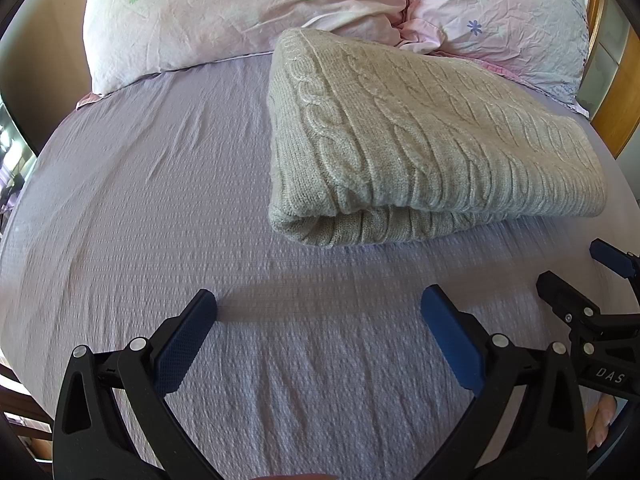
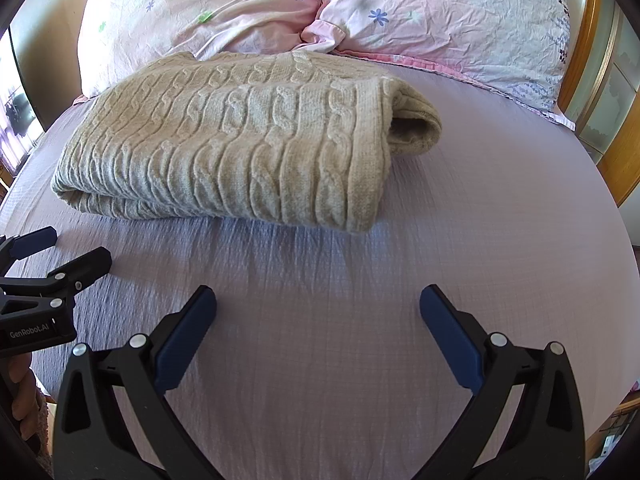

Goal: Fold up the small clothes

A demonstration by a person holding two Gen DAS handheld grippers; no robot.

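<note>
Both fingers (image 1: 192,332) wide apart, empty, sweater (image 2: 240,148) folded

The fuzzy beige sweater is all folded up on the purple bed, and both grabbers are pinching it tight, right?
Not quite. The folded beige cable-knit sweater does lie on the purple sheet, but neither grabber pinches it. Both wrist views show the left gripper and right gripper open, short of the sweater.

Sweater (image 1: 420,136) on bed (image 1: 160,200), before pillows (image 1: 240,12)

2 floral pink pillows (image 1: 240,12) lie at the head of a lilac bedsheet (image 1: 140,200).
</note>
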